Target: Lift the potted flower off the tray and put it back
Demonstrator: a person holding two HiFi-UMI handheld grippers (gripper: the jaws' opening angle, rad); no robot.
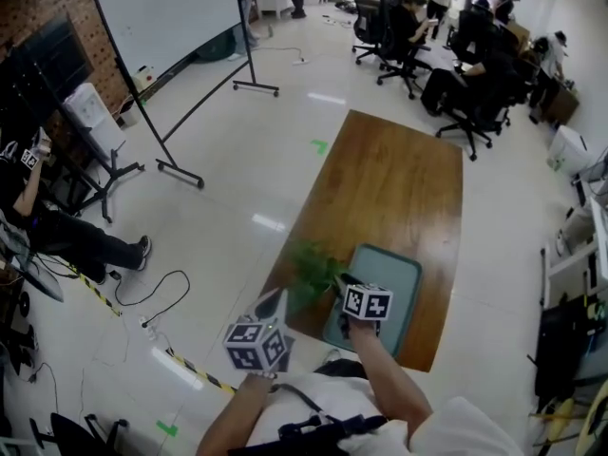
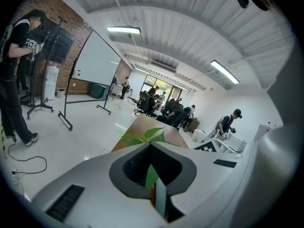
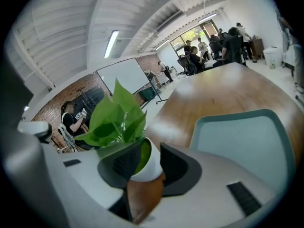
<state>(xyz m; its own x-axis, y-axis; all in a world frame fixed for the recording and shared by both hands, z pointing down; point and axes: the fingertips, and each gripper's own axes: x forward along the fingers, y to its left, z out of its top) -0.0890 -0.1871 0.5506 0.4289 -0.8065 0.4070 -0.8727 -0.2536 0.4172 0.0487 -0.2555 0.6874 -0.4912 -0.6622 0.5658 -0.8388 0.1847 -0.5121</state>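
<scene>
The potted flower (image 1: 309, 272), green leaves in a small white pot (image 3: 145, 167), stands on the wooden table (image 1: 389, 179) just left of the teal tray (image 1: 391, 272). My right gripper (image 1: 334, 279) reaches it from the near side. Its jaws are open wide around the pot (image 3: 148, 163), one pad close on each side. The tray (image 3: 242, 137) lies bare to the right. My left gripper (image 1: 278, 300) hovers near the table's left corner, short of the leaves (image 2: 145, 137). It (image 2: 151, 148) is shut, its pads meeting at the tips, with a leaf showing behind them.
The table's left edge (image 1: 290, 226) runs right beside the plant. A wheeled whiteboard (image 1: 171, 17) stands far left. People sit on office chairs (image 1: 456, 55) beyond the table. A power strip and cables (image 1: 176, 364) lie on the floor near left.
</scene>
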